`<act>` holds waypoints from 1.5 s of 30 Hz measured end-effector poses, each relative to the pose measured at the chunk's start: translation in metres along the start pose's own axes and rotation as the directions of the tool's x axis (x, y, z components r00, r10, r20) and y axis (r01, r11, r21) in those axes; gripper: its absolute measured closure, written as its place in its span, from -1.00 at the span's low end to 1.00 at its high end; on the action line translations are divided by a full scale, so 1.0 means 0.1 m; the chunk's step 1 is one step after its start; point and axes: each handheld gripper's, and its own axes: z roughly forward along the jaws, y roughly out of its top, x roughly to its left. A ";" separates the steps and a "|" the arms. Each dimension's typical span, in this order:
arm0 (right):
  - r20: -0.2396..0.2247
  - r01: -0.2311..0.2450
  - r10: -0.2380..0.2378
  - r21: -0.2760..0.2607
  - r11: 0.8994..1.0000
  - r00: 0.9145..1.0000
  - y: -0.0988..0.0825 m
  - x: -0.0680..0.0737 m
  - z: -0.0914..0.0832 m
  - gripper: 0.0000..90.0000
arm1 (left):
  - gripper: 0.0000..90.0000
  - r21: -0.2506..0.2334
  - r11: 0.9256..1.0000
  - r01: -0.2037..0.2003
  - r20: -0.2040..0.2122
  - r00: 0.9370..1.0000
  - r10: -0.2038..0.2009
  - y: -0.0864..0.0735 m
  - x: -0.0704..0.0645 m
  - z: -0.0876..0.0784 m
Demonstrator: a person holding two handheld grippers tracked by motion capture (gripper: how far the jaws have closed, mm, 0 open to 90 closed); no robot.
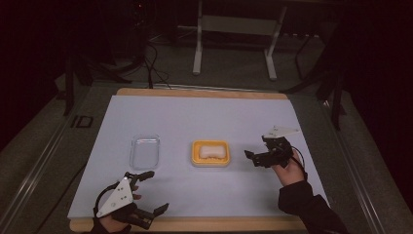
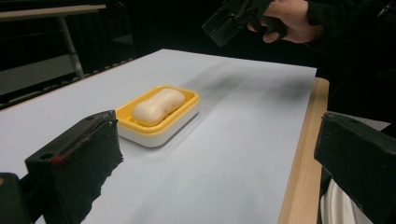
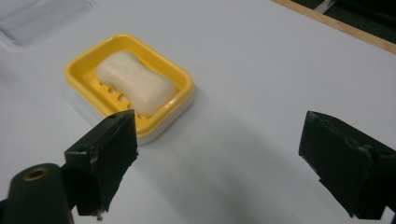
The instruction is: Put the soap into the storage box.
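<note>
A pale sheet covers the wooden table (image 1: 204, 225) in a dark room. At the near left edge the left gripper (image 1: 152, 192) hangs with its jaws spread wide, holding nothing. Farther in at the right, the right gripper (image 1: 252, 157) is equally wide open and empty. Between them sits a yellow soap dish (image 1: 210, 153) with a white soap bar (image 1: 210, 150) in it. Just left lies a clear lid (image 1: 145, 150).

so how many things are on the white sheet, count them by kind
soap dish: 1, yellow, white base
soap bar: 1, lying in the dish
clear lid: 1, flat on the sheet, apart from the dish
total: 3
</note>
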 end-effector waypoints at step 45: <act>0.051 -0.054 0.051 0.043 0.998 0.997 -0.73 0.03 -0.24 -0.72 | -0.98 0.012 1.000 -0.004 0.011 1.000 0.004 0.00 -0.02 0.01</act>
